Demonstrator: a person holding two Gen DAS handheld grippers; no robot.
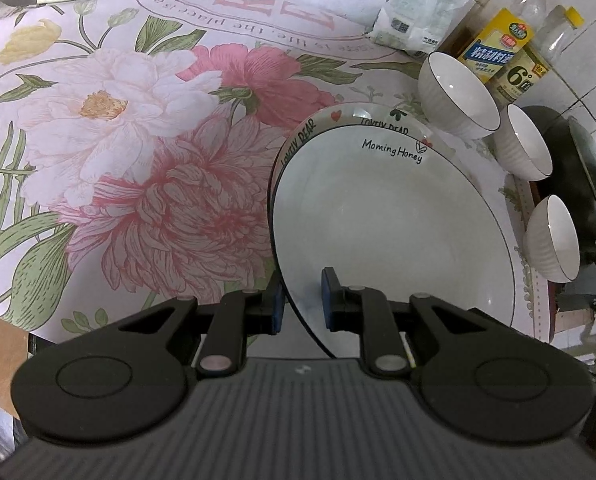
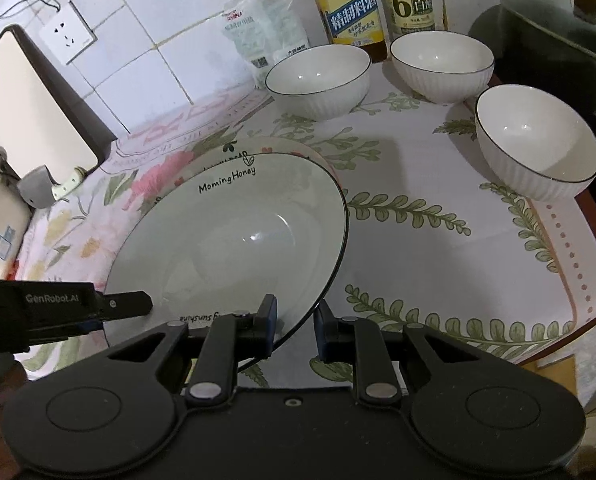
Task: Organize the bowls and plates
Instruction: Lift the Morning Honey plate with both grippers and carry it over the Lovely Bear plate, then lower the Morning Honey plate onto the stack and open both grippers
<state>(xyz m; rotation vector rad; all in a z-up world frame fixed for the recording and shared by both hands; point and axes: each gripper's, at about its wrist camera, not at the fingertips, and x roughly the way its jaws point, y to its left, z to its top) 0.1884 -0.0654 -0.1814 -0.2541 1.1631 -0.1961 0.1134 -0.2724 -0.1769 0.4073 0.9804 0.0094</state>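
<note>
A white plate lettered "Morning Honey" (image 1: pixel 389 216) lies on top of a second plate with hearts and "LOVELY DEAR" lettering (image 1: pixel 317 122). My left gripper (image 1: pixel 302 300) is open with the top plate's near-left rim between its jaws. My right gripper (image 2: pixel 296 320) is open with the same plate's (image 2: pixel 234 240) near-right rim between its jaws. The left gripper's fingers (image 2: pixel 126 306) show at the plate's left edge in the right wrist view. Three white ribbed bowls (image 2: pixel 317 76) (image 2: pixel 441 60) (image 2: pixel 537 140) stand apart behind the plates.
Floral tablecloth (image 1: pixel 138 140) covers the table. Sauce bottles (image 2: pixel 349 0) and a white bag (image 2: pixel 266 28) stand by the tiled wall. A dark wok (image 2: pixel 557 40) sits at the far right. A cutting board (image 2: pixel 38 108) and cleaver lean at the left.
</note>
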